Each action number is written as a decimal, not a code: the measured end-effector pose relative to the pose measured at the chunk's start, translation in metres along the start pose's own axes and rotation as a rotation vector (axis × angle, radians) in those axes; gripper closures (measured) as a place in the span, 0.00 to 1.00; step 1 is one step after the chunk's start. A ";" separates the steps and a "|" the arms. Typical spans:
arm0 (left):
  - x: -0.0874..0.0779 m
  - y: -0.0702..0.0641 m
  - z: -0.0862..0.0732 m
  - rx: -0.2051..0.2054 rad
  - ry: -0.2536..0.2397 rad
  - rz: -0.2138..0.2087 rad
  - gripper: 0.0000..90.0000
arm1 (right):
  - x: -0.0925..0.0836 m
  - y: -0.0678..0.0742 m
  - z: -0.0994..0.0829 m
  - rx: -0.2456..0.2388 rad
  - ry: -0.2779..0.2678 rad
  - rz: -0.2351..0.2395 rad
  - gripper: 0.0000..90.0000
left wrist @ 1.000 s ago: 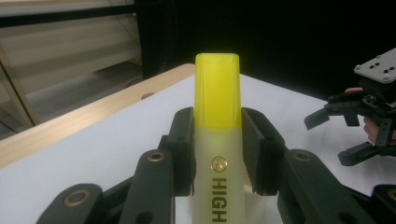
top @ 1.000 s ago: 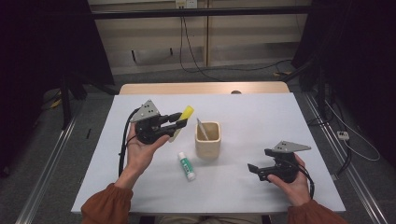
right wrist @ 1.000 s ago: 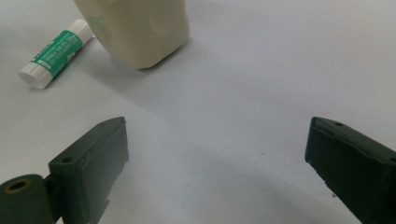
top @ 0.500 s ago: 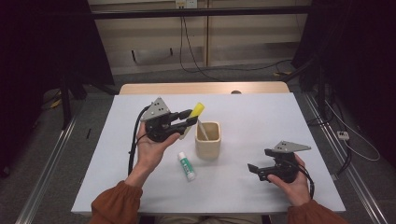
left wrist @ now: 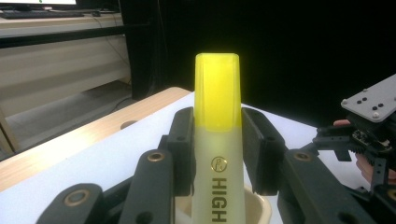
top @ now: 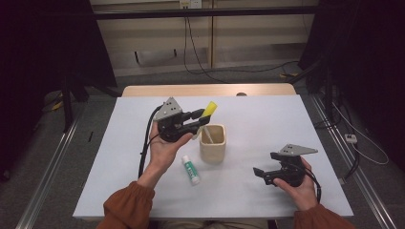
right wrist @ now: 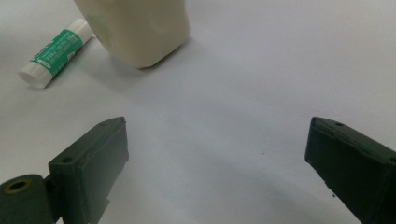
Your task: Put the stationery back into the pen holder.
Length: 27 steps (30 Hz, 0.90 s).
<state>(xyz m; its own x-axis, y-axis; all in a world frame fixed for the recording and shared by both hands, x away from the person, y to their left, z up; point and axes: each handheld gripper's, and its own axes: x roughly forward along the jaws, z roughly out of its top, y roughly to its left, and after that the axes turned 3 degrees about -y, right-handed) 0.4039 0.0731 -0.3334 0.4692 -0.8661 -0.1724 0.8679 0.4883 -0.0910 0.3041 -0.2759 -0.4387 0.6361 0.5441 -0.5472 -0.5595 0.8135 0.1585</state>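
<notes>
My left gripper [top: 199, 119] is shut on a yellow highlighter [top: 208, 109], held in the air just left of and above a cream cup [top: 213, 143]. In the left gripper view the highlighter [left wrist: 217, 121] stands between both pads, its yellow cap up, with the cup's rim [left wrist: 261, 207] below it. A thin white stick leans inside the cup. A green and white glue stick [top: 191, 170] lies on the table in front of the cup. My right gripper [top: 262, 174] rests low at the front right, jaws wide open and empty, facing the cup [right wrist: 135, 28] and the glue stick [right wrist: 53, 51].
The white table [top: 267, 119] has a wooden strip along its far edge [top: 205, 90]. Cables trail from both grippers. Dark floor, rails and cabinets lie beyond the table.
My left gripper has carried the highlighter to the right, from left of the cup to over its near-left rim. The right gripper has stayed put.
</notes>
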 end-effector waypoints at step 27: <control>0.037 -0.004 -0.017 -0.037 -0.008 -0.013 0.74 | 0.000 0.000 0.000 -0.001 0.000 0.003 0.07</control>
<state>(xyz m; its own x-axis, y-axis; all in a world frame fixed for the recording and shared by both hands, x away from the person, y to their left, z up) 0.4154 0.0410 -0.3564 0.4591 -0.8732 -0.1632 0.8675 0.4803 -0.1295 0.3037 -0.2759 -0.4386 0.6346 0.5464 -0.5466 -0.5619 0.8118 0.1592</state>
